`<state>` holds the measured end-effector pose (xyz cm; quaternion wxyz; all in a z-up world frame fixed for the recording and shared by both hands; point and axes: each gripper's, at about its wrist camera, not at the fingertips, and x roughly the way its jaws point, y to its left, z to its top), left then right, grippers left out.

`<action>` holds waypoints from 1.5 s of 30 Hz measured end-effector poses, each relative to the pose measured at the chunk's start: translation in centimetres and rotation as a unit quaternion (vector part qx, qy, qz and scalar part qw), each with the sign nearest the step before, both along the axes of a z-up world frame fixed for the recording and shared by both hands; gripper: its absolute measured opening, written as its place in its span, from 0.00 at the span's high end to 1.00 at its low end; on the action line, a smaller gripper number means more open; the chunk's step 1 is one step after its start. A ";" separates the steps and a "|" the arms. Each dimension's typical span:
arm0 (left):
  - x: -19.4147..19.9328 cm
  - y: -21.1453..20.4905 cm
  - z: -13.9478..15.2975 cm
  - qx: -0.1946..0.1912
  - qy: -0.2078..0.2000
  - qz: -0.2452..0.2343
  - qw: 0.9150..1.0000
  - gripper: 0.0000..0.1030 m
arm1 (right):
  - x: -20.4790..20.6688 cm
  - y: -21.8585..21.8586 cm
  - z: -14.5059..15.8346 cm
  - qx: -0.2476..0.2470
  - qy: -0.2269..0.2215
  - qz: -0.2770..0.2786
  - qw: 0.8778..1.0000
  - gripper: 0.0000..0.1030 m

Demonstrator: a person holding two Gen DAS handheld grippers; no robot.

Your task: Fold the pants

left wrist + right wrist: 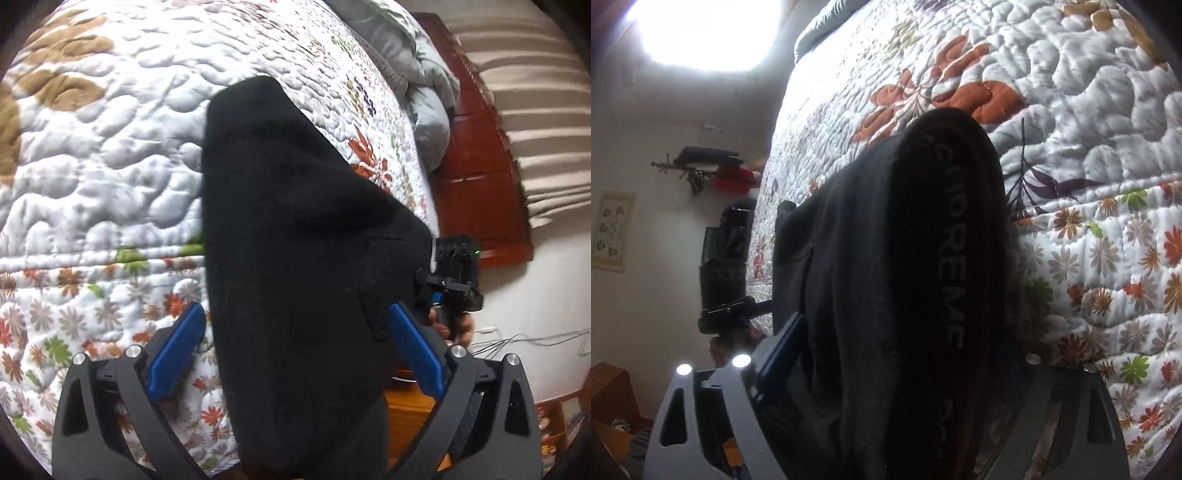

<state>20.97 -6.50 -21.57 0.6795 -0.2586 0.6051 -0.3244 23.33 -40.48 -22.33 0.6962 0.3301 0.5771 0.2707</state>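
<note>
The black pants [295,240] lie on the floral quilt [103,155], bunched between the fingers of my left gripper [295,332]. Its blue pads [177,350] stand wide apart on either side of the cloth, so it is open. In the right wrist view the waistband with grey "SUPREME" lettering [951,258] fills the space between the fingers of my right gripper [897,354]. One blue pad [779,350] shows at the left; the other is hidden by cloth. The right gripper also shows in the left wrist view [454,273], at the pants' right edge.
A grey duvet [417,74] lies bunched at the far end of the bed. A red-brown wooden bed frame [476,166] runs along the right side. White cables [517,339] lie on the floor. A bright window [701,33] and a wall shelf [705,162] are at left.
</note>
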 end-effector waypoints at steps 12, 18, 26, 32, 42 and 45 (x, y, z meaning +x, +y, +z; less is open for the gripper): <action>-0.2 0.5 1.6 0.046 -0.026 0.014 0.999 0.71 | -2.0 3.1 6.2 -0.043 -0.060 -0.009 0.997 0.70; -0.3 2.2 4.6 0.047 -0.052 0.008 0.998 0.73 | -1.5 6.2 10.1 -0.056 -0.084 0.005 0.995 0.71; 4.4 9.5 10.6 0.076 -0.107 0.034 0.991 0.73 | 5.1 14.0 14.7 -0.047 -0.134 0.035 0.989 0.71; 11.7 17.1 11.7 0.098 -0.109 0.070 0.987 0.73 | 12.6 20.5 13.7 -0.035 -0.137 0.060 0.988 0.71; 20.1 28.5 2.7 0.127 -0.004 0.114 0.985 0.72 | 22.0 29.8 4.9 -0.045 -0.056 0.104 0.992 0.71; 19.9 29.3 1.6 0.100 -0.004 0.111 0.989 0.70 | 22.3 28.6 2.7 -0.022 -0.036 0.095 0.995 0.70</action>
